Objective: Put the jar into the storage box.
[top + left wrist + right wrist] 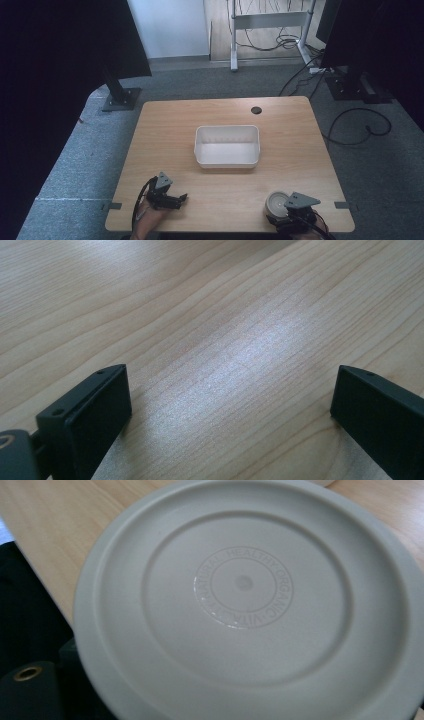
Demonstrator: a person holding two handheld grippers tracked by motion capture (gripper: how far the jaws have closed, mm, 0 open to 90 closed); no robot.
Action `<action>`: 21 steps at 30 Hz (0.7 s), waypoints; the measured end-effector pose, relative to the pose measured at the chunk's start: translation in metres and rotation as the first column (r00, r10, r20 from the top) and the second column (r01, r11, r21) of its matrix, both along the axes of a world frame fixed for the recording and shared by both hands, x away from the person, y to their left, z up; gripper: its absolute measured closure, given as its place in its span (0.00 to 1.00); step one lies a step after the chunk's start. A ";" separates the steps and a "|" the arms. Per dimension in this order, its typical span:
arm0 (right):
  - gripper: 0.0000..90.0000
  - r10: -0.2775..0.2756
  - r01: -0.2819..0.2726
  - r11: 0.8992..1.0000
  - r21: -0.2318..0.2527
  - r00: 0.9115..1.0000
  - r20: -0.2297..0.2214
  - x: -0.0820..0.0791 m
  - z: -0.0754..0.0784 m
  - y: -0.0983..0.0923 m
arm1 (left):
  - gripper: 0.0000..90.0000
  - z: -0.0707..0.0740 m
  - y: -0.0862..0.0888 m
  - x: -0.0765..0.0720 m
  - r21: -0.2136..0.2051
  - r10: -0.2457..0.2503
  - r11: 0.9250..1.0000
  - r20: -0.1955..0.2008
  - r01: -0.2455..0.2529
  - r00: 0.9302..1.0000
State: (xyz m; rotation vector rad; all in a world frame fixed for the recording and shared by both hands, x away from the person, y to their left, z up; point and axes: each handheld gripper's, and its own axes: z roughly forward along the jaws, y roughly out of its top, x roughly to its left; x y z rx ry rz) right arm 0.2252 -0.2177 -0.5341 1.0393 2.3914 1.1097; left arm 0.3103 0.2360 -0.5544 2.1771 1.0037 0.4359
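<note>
Two grippers low at near edge of wooden surface (165, 125); left gripper (181, 198) jaws wide, empty; right gripper (295, 220) jaws unreadable behind round cream plastic lid (250, 605); confirm grip before carrying toward white rectangular tub (227, 159).

Table (150, 150): light wood, with a dark round hole (256, 110) near its far edge.
Tub (227, 145): white, rectangular, open on top, at the middle of the table.
Left gripper (181, 199): nearer than the tub and to its left, low over the wood, jaws pointing right.
Right gripper (280, 219): nearer than the tub and to its right, at the near edge.
Round container (275, 202): pale lid up, touching the right gripper.
</note>
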 end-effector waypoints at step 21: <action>0.11 -0.042 0.043 0.999 -0.034 0.999 0.021 0.010 0.010 0.010 | 0.03 0.000 0.000 0.000 0.000 0.001 1.000 0.000 -0.001 1.000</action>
